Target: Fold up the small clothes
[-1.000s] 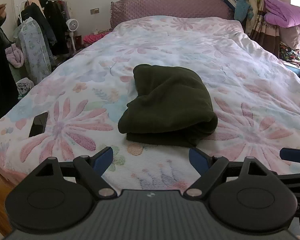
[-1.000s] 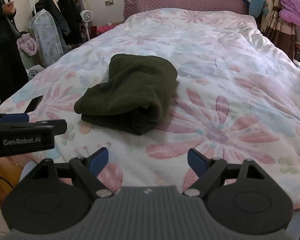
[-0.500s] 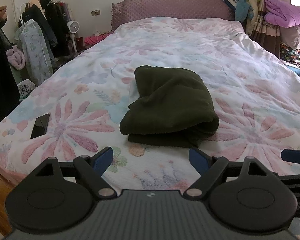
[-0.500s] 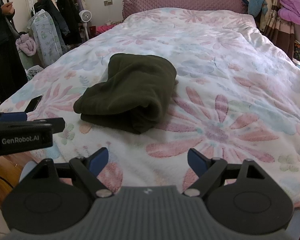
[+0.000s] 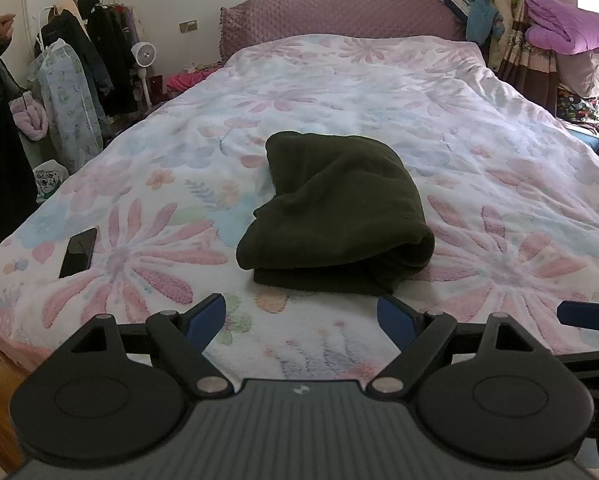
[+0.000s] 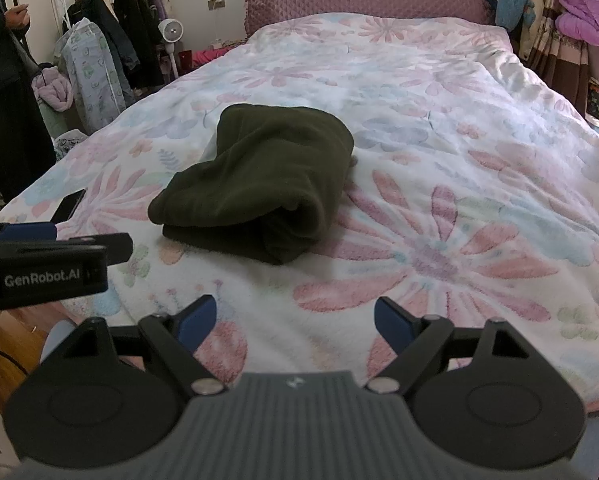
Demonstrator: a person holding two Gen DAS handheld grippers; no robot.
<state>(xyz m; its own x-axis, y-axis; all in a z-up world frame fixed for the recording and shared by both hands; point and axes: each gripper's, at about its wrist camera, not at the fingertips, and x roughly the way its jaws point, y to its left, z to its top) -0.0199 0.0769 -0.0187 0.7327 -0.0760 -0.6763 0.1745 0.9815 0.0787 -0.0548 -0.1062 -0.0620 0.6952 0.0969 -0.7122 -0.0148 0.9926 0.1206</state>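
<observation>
A folded dark green fleece garment [image 5: 335, 216] lies on the flower-patterned white bed quilt [image 5: 379, 92]. Nearer the camera than the garment, the left gripper [image 5: 301, 322] hovers with its blue-tipped fingers [image 5: 203, 320] spread wide, touching nothing. A flat black phone [image 5: 78, 252] rests left of the garment.

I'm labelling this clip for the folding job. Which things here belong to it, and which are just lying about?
Belongs to the job:
- dark green fleece garment, folded on the floral quilt
- left tongs, open
- right tongs, open

Just lying about:
- black phone on the quilt
- clothes rack
- small white fan
- purple bedding
</observation>
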